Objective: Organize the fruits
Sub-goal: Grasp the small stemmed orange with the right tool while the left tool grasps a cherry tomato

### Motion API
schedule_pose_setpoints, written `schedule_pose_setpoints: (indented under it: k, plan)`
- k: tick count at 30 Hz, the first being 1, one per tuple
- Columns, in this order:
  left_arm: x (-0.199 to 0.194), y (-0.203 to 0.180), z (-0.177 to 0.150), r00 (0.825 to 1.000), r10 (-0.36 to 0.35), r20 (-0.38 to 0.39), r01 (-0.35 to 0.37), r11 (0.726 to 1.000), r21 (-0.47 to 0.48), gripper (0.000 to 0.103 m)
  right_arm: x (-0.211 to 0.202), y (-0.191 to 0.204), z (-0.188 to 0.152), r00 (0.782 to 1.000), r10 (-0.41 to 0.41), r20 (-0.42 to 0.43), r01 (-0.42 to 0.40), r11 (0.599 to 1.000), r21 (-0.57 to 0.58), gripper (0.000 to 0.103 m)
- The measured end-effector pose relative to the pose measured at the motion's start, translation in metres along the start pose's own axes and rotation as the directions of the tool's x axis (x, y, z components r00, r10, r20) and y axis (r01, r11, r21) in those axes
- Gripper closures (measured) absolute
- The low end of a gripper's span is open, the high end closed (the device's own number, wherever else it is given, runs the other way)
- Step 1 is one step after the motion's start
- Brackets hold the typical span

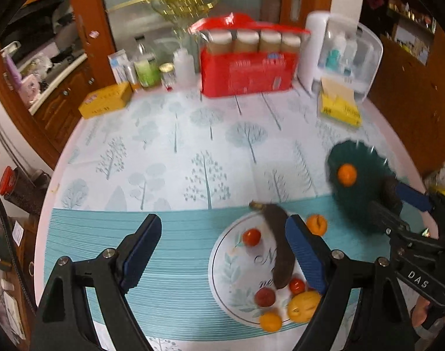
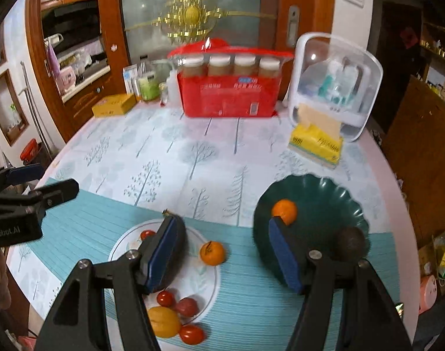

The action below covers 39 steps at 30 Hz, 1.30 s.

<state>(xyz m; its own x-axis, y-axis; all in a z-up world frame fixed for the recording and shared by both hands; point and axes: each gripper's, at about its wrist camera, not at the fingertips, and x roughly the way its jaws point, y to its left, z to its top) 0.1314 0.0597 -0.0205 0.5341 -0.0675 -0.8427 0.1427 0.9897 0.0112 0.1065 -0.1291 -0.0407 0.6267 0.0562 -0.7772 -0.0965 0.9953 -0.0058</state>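
A white printed plate (image 2: pixel 199 286) (image 1: pixel 231 278) holds a dark overripe banana (image 1: pixel 279 251) (image 2: pixel 178 231), small red tomatoes (image 2: pixel 166 298), a reddish fruit (image 2: pixel 187 306) and a yellow fruit (image 2: pixel 164 321). An orange (image 2: pixel 212 253) lies at the plate's right rim. A dark green scalloped plate (image 2: pixel 321 201) (image 1: pixel 356 161) holds an orange (image 2: pixel 284 211) and a dark avocado (image 2: pixel 350 241). My left gripper (image 1: pixel 222 248) is open and empty, above the cloth left of the white plate. My right gripper (image 2: pixel 225 254) is open and empty, spanning the two plates.
A red carton of jars (image 2: pixel 231 93), a white clear-door cabinet (image 2: pixel 336 87), yellow tissue packs (image 2: pixel 317 143) and a yellow box (image 2: pixel 114 103) stand at the table's back. Bottles (image 2: pixel 147 84) stand beside the carton. The round table's edge (image 2: pixel 397 204) curves at the right.
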Motion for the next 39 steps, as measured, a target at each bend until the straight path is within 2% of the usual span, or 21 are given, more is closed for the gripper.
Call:
schedule_pose_setpoints:
  k: [7,16,25,33,37,39]
  plan:
    - [0.056,-0.010,-0.007,0.994,-0.050,-0.096,0.057,0.996,0.070,0.017,0.042,0.006,-0.014,0.994,-0.030,-0.102,0.034,0.999,0.043,0.038]
    - [0.118,-0.015,-0.014,0.968,-0.128,-0.215,0.151,0.984,0.093,0.017,0.082,-0.003,-0.037,0.980,-0.016,-0.196,0.039,0.993,0.115,0.038]
    - [0.151,-0.017,-0.022,0.954,-0.147,-0.261,0.181,0.977,0.112,0.017,0.107,-0.011,-0.050,0.970,0.040,-0.241,0.002,0.985,0.171,0.039]
    - [0.164,-0.023,-0.023,0.943,-0.172,-0.287,0.209,0.972,0.105,0.033,0.127,-0.007,-0.050,0.963,0.044,-0.266,-0.001,0.988,0.157,0.051]
    - [0.170,-0.028,-0.025,0.937,-0.180,-0.301,0.221,0.969,0.111,0.047,0.133,-0.004,-0.050,0.963,0.063,-0.263,-0.023,0.988,0.154,0.052]
    - [0.173,-0.030,-0.025,0.935,-0.179,-0.307,0.223,0.968,0.118,0.050,0.135,-0.002,-0.050,0.963,0.066,-0.261,-0.028,0.989,0.144,0.053]
